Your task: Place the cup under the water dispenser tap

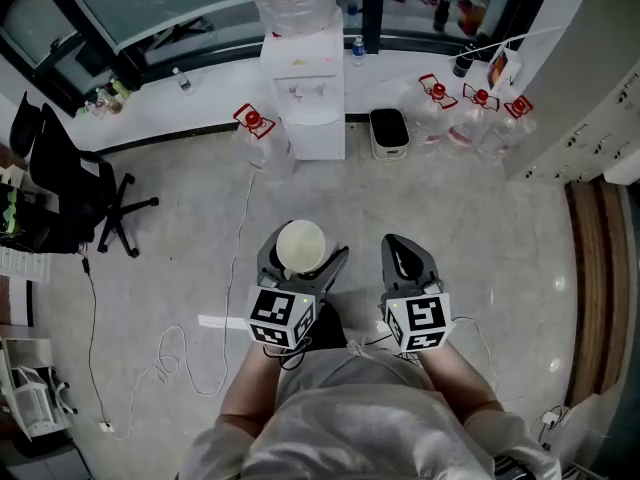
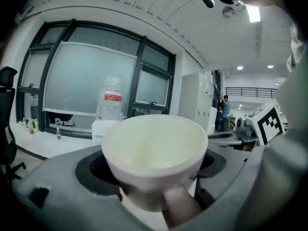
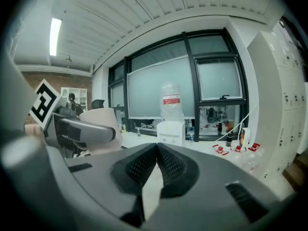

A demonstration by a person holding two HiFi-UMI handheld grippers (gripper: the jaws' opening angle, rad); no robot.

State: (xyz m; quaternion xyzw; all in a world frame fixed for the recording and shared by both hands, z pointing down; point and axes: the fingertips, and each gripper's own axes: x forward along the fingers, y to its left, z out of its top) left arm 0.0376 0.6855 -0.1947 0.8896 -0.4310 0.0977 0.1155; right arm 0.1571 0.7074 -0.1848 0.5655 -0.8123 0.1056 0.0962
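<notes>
The left gripper (image 1: 305,253) clamps the white cup (image 1: 299,241), the right gripper (image 1: 405,255) has its jaws closed together on nothing, and the water dispenser (image 1: 305,98) stands well apart at the far edge of the floor (image 1: 180,218), with a white cable (image 1: 243,218) and bottles (image 1: 470,120) near it.

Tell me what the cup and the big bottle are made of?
The cup looks like ceramic, maybe thick plastic: creamy, smooth, dull, with a thick rim. The bottle looks like clear plastic: you can see through it.

Ahead of the left gripper (image 1: 303,250), dark-framed windows (image 1: 150,3) are running; leftward an office chair (image 1: 60,173) is standing on seemingly polished floor (image 1: 200,208).
</notes>
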